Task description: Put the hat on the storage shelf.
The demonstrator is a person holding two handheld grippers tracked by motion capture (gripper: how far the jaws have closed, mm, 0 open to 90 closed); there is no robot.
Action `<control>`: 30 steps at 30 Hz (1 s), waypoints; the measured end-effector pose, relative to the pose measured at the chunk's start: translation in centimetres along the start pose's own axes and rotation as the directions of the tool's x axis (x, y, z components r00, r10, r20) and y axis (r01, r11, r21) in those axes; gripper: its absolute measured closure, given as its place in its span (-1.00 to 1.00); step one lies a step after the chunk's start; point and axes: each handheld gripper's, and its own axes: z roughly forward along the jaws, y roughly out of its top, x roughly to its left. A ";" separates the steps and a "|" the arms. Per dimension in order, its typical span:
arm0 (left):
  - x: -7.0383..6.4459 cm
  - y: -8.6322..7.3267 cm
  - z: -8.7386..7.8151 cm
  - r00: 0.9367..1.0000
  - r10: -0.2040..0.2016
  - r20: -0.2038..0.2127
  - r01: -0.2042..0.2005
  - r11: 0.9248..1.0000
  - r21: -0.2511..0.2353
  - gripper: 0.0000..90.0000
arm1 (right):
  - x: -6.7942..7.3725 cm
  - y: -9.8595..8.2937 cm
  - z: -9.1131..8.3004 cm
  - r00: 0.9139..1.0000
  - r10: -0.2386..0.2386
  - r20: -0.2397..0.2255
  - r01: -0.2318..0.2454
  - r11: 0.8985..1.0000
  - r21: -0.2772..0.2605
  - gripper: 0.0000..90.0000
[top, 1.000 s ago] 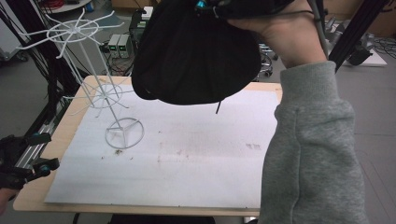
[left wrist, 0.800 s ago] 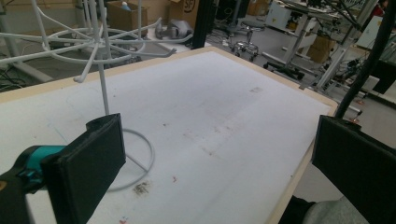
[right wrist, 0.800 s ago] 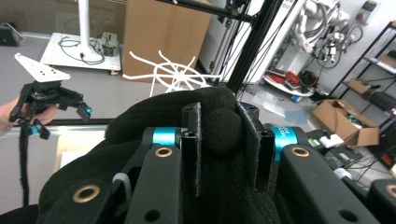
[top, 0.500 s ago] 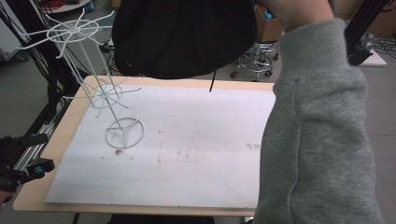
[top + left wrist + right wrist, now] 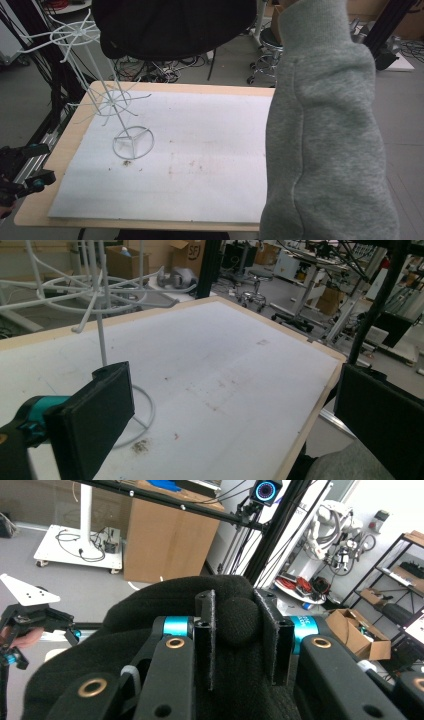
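Here, at the far left of the high view, the left gripper sits just off the table's near-left corner, low and beside the edge. In the left gripper view its two black jaws are spread wide apart with nothing between them, and they look out across the white mat.

The mat covers most of the wooden table, leaving a bare strip along the edges. Near the mat's far-left corner stands a white wire rack, with a ring base on the mat, a thin upright stem and two tiers of spokes higher up. A small dark smudge marks the mat just in front of the ring base.

Above the table's far edge hangs a black cloth, held up in the air and well clear of the mat. In the right gripper view the right gripper is clamped on a fold of this cloth, which bulges between the two jaws.

A grey sleeve rises along the table's right side, hiding that edge.
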 end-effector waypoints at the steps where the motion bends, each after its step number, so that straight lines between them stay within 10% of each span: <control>1: -0.2 0.1 0.0 1.000 0.006 -0.002 -0.006 1.000 -0.001 -0.93 | 0.1 0.1 0.2 1.000 -0.003 0.000 0.003 1.000 0.000 0.61; 30: 0.2 -0.4 -1.3 0.999 -0.009 -0.046 0.008 1.000 -0.013 -0.93 | 1.0 0.4 8.1 0.998 0.009 -0.069 -0.012 0.998 -0.055 0.61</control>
